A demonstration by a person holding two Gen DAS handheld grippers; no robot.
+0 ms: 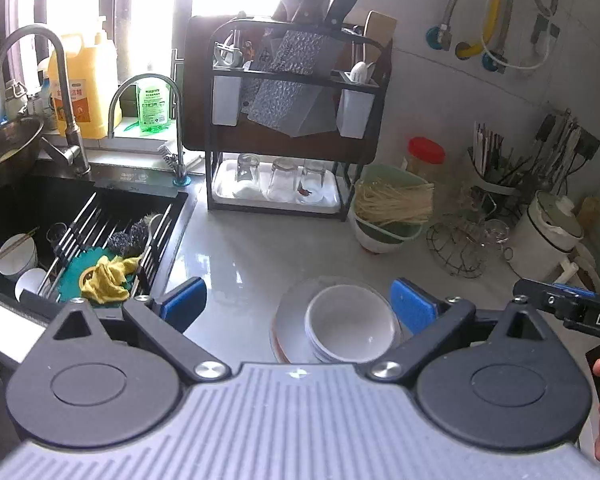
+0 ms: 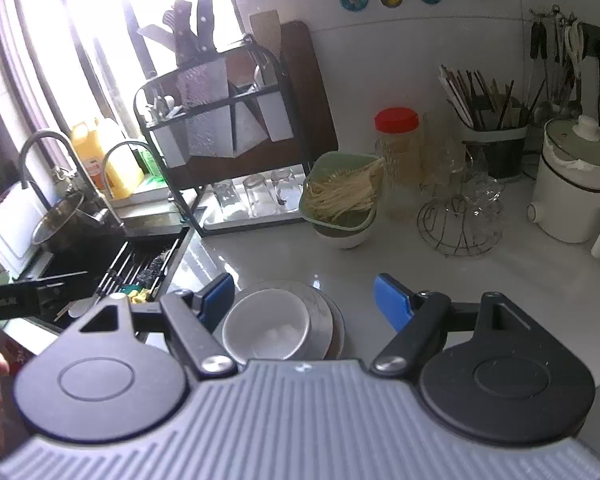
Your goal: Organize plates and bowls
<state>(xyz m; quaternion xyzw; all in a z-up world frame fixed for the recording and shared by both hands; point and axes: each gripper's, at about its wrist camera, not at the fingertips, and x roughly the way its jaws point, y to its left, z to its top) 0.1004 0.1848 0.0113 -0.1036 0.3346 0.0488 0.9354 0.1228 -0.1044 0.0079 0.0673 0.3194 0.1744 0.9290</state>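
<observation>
A stack of white bowls (image 1: 350, 326) sits on a stack of plates (image 1: 290, 320) on the pale countertop, close in front of both grippers. In the right wrist view the same bowls (image 2: 266, 326) rest on the plates (image 2: 324, 312). My left gripper (image 1: 298, 300) is open, its blue pads wide apart, with the bowls below and between them but untouched. My right gripper (image 2: 304, 300) is also open, and its pads stand clear of the stack. In the sink lie two more white bowls (image 1: 18, 258) with chopsticks across one.
A black sink (image 1: 80, 208) with a rack, cloths and scrubbers lies at left. Behind stand a knife and glass rack (image 1: 288, 120), a green bowl of noodles (image 1: 392, 204), a wire basket (image 1: 460, 244), a red-lidded jar (image 2: 396, 152), a chopstick holder (image 2: 492, 136) and a white pot (image 2: 572, 184).
</observation>
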